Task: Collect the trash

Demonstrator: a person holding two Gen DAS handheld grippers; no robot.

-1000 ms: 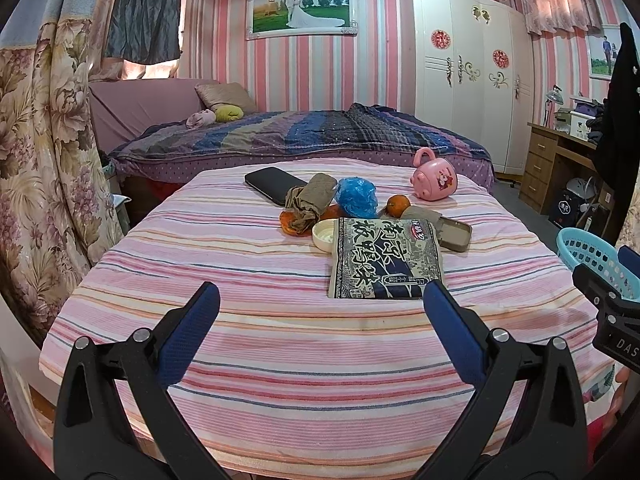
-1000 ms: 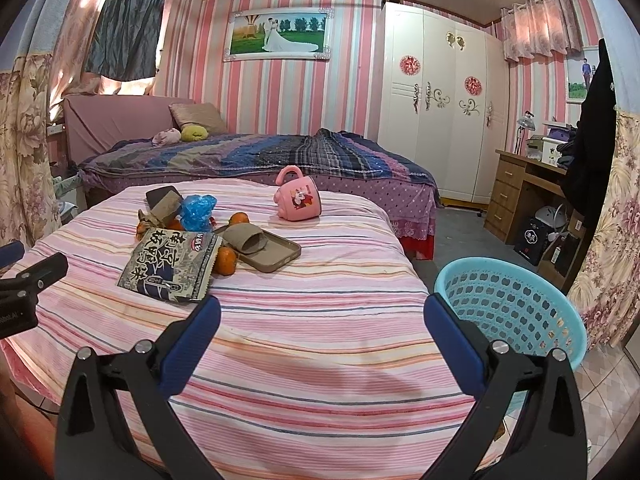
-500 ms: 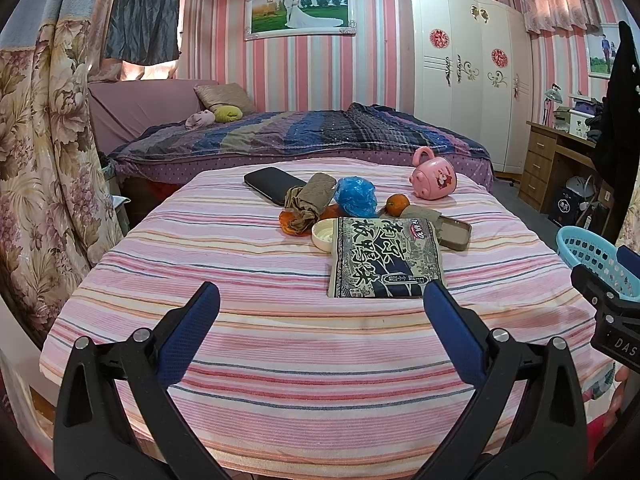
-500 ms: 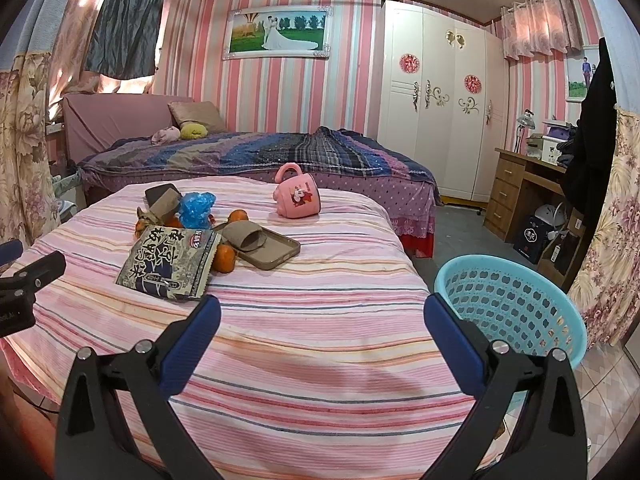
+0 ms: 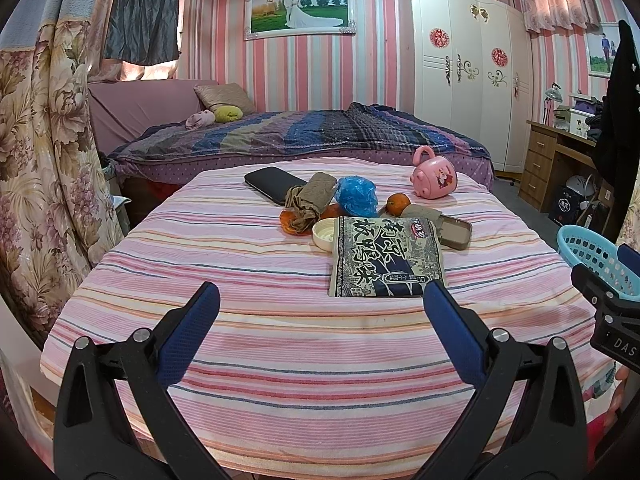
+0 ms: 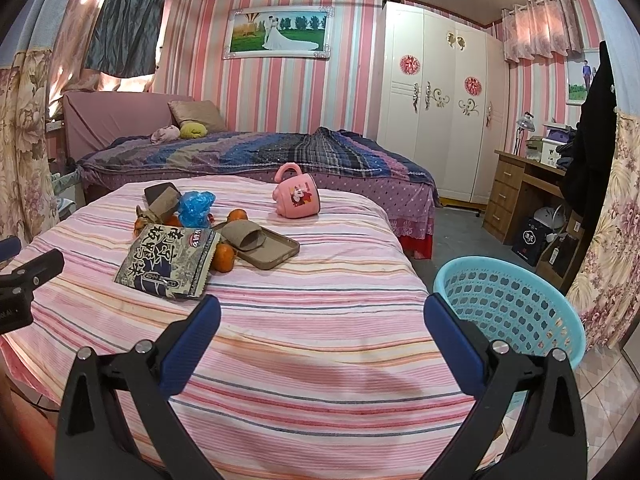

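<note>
Left to right. Left tool (image 5: 320,312): released, empty, low over the striped counter (image 5: 200,248), unmoved over the last second. Snack wrapper (image 5: 386,256), the nearest trash, lies flat mid-counter, partly covering a white lid (image 5: 323,234) and an orange (image 6: 223,258). Blue crumpled bag (image 5: 357,196) sits behind. Right tool (image 6: 322,314): released, empty, shifted only slightly; collection has not begun. Basket (image 6: 516,300) stands beside the counter, its base hidden.

A matt striped cloth (image 5: 240,264) covers the bench. On it lie a glossy printed foil snack packet (image 5: 386,258), a crinkled blue plastic bag (image 5: 357,196) and a smooth pink plastic mug (image 6: 298,197). Beside it stands a perforated turquoise plastic basket (image 6: 516,300).
</note>
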